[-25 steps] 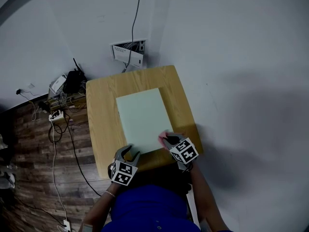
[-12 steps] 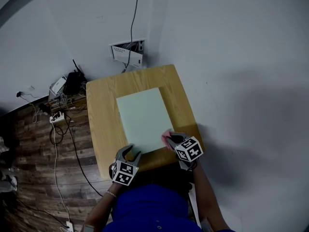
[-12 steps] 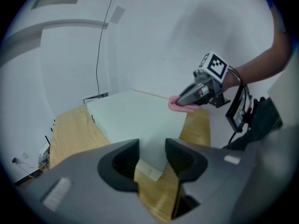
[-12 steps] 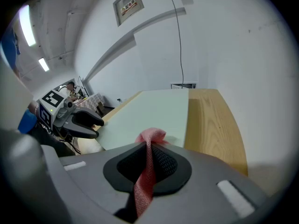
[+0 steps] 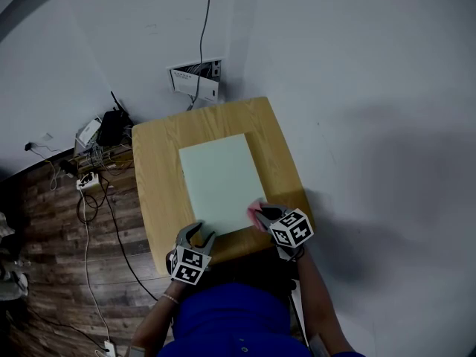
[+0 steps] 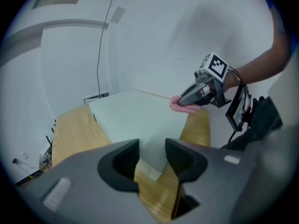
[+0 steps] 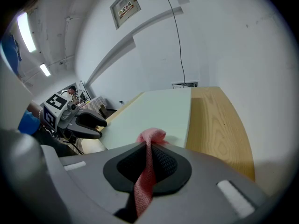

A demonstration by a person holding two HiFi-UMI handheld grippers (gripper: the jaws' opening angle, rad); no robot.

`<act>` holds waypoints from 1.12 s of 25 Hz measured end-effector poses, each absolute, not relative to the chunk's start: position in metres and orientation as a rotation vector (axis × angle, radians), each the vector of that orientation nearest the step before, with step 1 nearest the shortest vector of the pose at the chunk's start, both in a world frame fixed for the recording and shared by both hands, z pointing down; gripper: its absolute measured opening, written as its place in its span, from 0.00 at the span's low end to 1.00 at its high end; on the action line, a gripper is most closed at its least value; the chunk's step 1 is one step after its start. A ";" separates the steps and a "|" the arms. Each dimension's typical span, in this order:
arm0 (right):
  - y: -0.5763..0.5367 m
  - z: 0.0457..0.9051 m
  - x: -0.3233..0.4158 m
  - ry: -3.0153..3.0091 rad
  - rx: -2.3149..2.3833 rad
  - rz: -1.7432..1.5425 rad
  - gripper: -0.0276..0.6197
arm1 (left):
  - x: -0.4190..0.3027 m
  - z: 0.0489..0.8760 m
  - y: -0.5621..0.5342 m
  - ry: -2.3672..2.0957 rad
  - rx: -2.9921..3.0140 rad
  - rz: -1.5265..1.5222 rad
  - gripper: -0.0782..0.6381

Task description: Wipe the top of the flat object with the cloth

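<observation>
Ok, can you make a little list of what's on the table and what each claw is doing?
table: small wooden table
flat thing: pale green board, lying flat on the table
cloth: pink cloth, at the board's near right edge
right claw: shut on the pink cloth
left claw: open, by the board's near left corner

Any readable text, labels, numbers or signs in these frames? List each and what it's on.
Nothing is legible in any view.
The framed sign: print too small to read.
The white wall box: any marking too small to read.
The marker cubes on the left tool and right tool: square patterns only, no letters.
</observation>
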State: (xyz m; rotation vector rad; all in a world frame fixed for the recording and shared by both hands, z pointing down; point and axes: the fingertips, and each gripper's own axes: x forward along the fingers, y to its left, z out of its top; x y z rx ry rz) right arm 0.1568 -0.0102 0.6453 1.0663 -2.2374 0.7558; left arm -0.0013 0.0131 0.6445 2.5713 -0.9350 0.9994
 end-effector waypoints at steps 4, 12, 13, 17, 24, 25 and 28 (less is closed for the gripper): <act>-0.010 0.647 0.160 -2.238 1.079 0.767 0.07 | -0.001 0.645 0.013 -0.938 2.576 0.995 0.36; -0.008 0.647 0.167 -2.187 1.099 0.729 0.07 | -0.001 0.646 0.014 -0.932 2.574 0.991 0.36; -0.008 0.647 0.168 -2.187 1.107 0.736 0.07 | -0.001 0.646 0.014 -0.932 2.575 0.989 0.36; -0.008 0.647 0.168 -2.194 1.137 0.776 0.07 | -0.002 0.644 0.014 -0.937 2.576 0.979 0.36; -0.008 0.647 0.169 -2.163 1.146 0.719 0.07 | -0.001 0.645 0.014 -0.939 2.574 0.979 0.36; -0.008 0.647 0.169 -2.163 1.151 0.717 0.07 | -0.001 0.645 0.014 -0.940 2.574 0.978 0.36; -0.007 0.647 0.169 -2.172 1.174 0.732 0.07 | -0.001 0.645 0.015 -0.942 2.573 0.975 0.36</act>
